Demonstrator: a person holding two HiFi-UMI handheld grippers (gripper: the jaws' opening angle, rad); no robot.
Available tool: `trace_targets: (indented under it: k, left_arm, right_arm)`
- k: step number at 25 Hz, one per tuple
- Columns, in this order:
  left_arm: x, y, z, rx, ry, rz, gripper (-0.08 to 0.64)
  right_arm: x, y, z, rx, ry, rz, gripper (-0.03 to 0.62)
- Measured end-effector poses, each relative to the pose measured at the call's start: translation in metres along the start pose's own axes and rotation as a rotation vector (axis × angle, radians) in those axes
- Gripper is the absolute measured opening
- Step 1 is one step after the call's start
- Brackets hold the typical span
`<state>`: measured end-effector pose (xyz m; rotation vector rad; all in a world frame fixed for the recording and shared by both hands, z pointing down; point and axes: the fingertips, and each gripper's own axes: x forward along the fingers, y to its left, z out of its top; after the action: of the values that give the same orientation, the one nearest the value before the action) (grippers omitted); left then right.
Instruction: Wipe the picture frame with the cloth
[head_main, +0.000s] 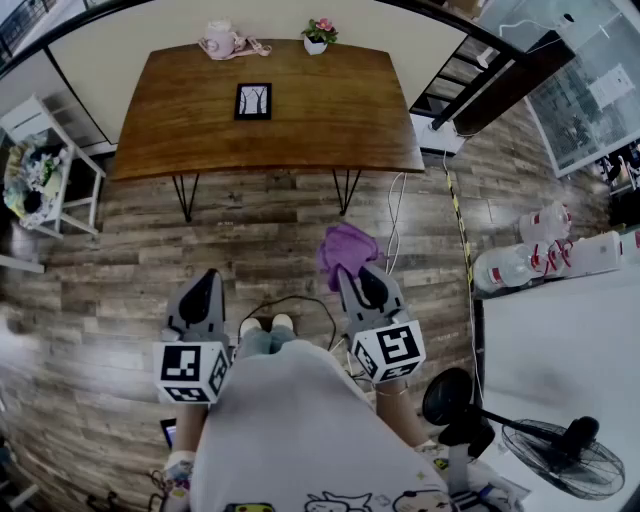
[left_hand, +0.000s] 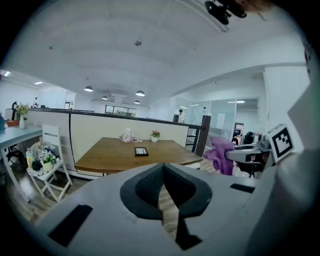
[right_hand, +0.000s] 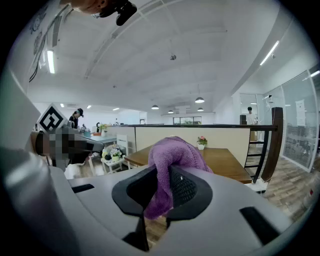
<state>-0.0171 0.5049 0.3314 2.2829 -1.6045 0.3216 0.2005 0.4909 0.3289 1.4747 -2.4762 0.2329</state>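
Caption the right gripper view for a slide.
Right tool shut on purple cloth, wooden table ahead.

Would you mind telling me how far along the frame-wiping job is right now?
Done: the purple cloth is clamped in the right hand-held gripper. In hand: the approach. Both it and the left hand-held gripper, which is shut and empty, are held short of the wooden table. Left: all the wiping. The picture frame lies flat on the table, untouched.
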Motion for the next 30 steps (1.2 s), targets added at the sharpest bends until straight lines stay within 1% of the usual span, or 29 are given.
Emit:
trace_targets:
  k: [4, 12, 13, 14, 15, 18, 23, 30]
  left_arm:
    - [0.0, -0.004, 0.002, 0.001, -0.009, 0.013, 0.005]
    - [-0.003, -0.009, -0.001, -0.03, -0.035, 0.054, 0.011]
    - [-0.003, -0.011, -0.001, -0.032, -0.034, 0.053, 0.027]
    - [-0.003, -0.013, -0.001, -0.033, -0.032, 0.05, 0.075]
    - [-0.002, -0.014, 0.0, -0.035, -0.03, 0.048, 0.107]
    - [-0.002, -0.015, 0.002, -0.034, -0.028, 0.049, 0.127]
    - [0.006, -0.01, 0.005, -0.035, -0.03, 0.049, 0.181]
    - [0.038, 0.013, 0.012, -0.041, -0.029, 0.03, 0.224]
  right_arm:
    - [-0.004, -0.007, 0.003, 0.008, -0.007, -0.004, 0.051]
    - [-0.007, -0.011, 0.004, 0.018, -0.036, 0.042, 0.051]
    - [-0.008, -0.012, 0.005, 0.02, -0.039, 0.045, 0.051]
    - [-0.009, -0.013, 0.005, 0.023, -0.042, 0.047, 0.051]
    - [-0.009, -0.014, 0.006, 0.026, -0.047, 0.049, 0.051]
    - [-0.008, -0.016, 0.008, 0.035, -0.056, 0.052, 0.051]
    - [0.001, -0.02, 0.01, 0.046, -0.058, 0.055, 0.051]
    - [0.04, -0.025, 0.014, 0.045, -0.044, 0.048, 0.052]
